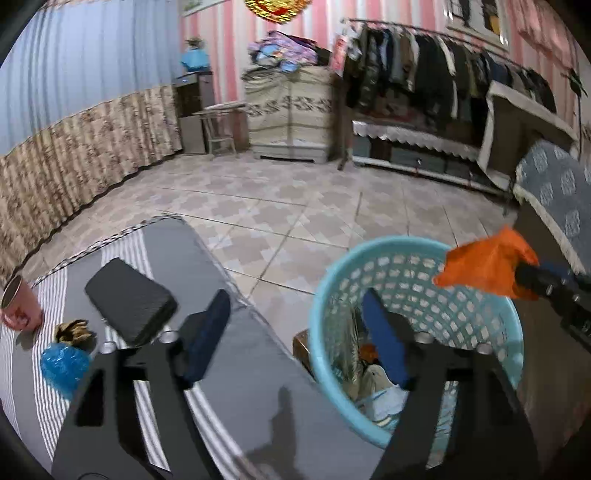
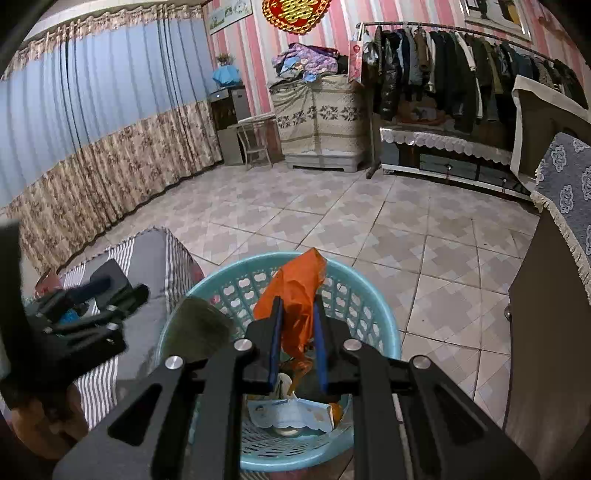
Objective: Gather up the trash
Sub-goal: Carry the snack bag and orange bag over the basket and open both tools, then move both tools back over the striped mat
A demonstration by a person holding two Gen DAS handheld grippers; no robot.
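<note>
A bedroom-like room with striped walls and a tiled floor.

Pink-and-white striped wallpaper [image 2: 343,48] covered the far wall, where a red and gold ornament [image 2: 295,14] hung high up. Blue curtains [image 2: 92,85] with a floral beige lower band ran along the left side. The floor [image 2: 369,229] was laid in beige patterned tiles. A cloth-draped cabinet [image 2: 317,122] piled with bedding stood at the back, beside a small chair [image 2: 255,140] and a clothes rail [image 2: 461,74] crowded with dark garments above a low lace-covered unit [image 2: 443,144].
</note>
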